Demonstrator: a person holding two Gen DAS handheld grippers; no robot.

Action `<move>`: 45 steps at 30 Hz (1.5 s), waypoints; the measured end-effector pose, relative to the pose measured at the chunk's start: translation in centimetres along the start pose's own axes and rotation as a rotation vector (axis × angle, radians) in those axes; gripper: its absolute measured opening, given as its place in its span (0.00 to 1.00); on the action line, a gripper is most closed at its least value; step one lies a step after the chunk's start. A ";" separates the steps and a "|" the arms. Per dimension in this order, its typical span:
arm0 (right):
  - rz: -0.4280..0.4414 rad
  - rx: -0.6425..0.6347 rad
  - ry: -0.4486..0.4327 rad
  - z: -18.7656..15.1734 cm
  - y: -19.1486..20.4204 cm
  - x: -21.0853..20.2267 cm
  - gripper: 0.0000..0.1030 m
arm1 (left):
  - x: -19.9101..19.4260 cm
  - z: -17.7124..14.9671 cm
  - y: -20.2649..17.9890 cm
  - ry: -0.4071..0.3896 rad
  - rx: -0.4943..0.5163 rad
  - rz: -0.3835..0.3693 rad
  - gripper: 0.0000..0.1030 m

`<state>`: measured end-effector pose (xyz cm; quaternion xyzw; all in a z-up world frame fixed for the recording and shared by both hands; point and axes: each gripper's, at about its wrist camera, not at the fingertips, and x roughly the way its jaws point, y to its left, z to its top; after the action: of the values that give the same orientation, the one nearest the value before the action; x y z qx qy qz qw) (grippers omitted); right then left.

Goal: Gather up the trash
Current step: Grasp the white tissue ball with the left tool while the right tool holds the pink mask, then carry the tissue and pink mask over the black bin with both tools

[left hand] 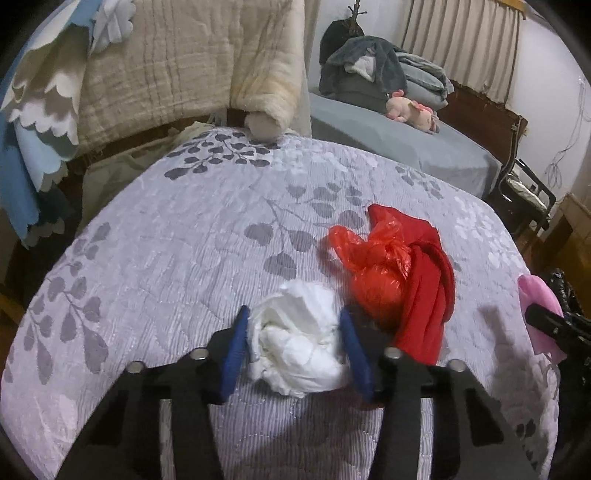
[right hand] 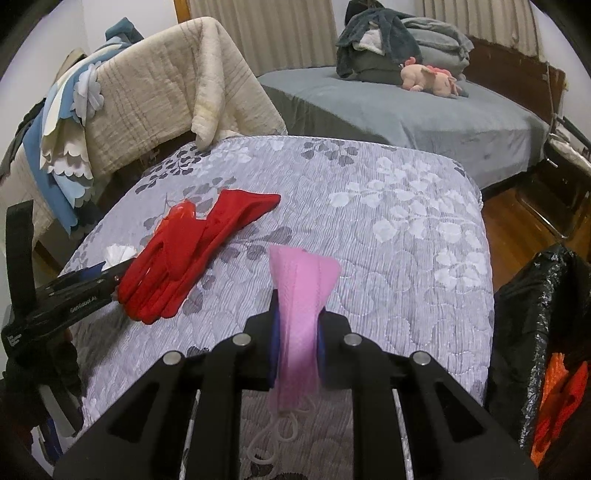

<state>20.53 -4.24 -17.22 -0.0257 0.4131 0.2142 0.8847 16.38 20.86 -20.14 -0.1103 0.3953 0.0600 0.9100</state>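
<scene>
A bedroom with white walls (right hand: 129, 14) and beige pleated curtains (right hand: 266, 33). A bed with a lilac leaf-print quilt (right hand: 388, 229) fills the foreground. Over its far left edge hangs a cream quilted blanket (right hand: 155, 107) beside blue scalloped fabric (right hand: 62, 147). Beyond, a second bed in grey sheets (right hand: 388, 110) carries piled grey bedding (right hand: 399, 40) and a pink plush toy (right hand: 432, 79). Wooden floor (right hand: 506, 225) shows on the right.
</scene>
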 end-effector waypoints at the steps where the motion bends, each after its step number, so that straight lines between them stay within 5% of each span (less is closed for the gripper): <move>1: 0.000 0.000 -0.002 0.0 0.0 -0.1 0.15 | -0.1 0.0 -0.1 -0.004 0.003 0.001 0.41; 19: 0.027 0.007 -0.081 1.4 0.0 -5.0 0.15 | -6.0 2.3 -2.6 -0.106 0.037 0.001 0.39; 45: -0.066 0.071 -0.197 -0.1 -6.7 -14.4 0.15 | -10.0 2.5 -15.4 -0.162 0.175 -0.178 0.39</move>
<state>15.02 -15.51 -7.46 0.0132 0.3304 0.1717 0.9280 14.36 6.38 -8.87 -0.0599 0.3131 -0.0471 0.9466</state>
